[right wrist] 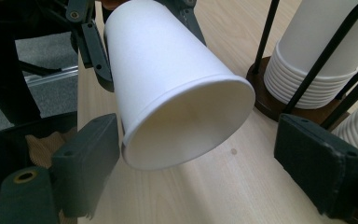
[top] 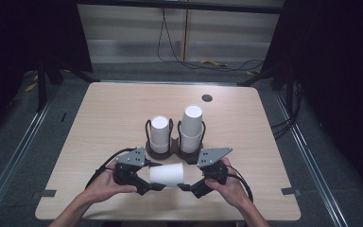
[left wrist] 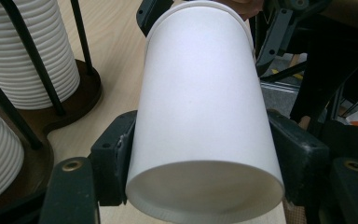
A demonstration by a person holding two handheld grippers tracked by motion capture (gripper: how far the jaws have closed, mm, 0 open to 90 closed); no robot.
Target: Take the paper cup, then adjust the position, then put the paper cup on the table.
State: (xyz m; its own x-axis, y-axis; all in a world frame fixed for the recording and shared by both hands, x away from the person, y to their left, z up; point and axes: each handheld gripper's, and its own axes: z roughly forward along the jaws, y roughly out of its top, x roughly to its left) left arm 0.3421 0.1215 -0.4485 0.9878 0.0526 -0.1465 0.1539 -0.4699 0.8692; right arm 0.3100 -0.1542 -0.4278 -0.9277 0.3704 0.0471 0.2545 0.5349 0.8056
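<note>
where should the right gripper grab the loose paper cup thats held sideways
Probably at the rim end. The paper cup lies on its side, its base end clamped by the left gripper, its open mouth facing the right gripper. That gripper's jaws stand open on either side of the rim, so closing across the wall just behind the rolled rim, which should crush least, suits it best.

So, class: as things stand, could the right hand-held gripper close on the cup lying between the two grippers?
Probably yes. The cup's open end already sits between the right hand-held gripper's open jaws, one touching its rim, nothing between.
</note>
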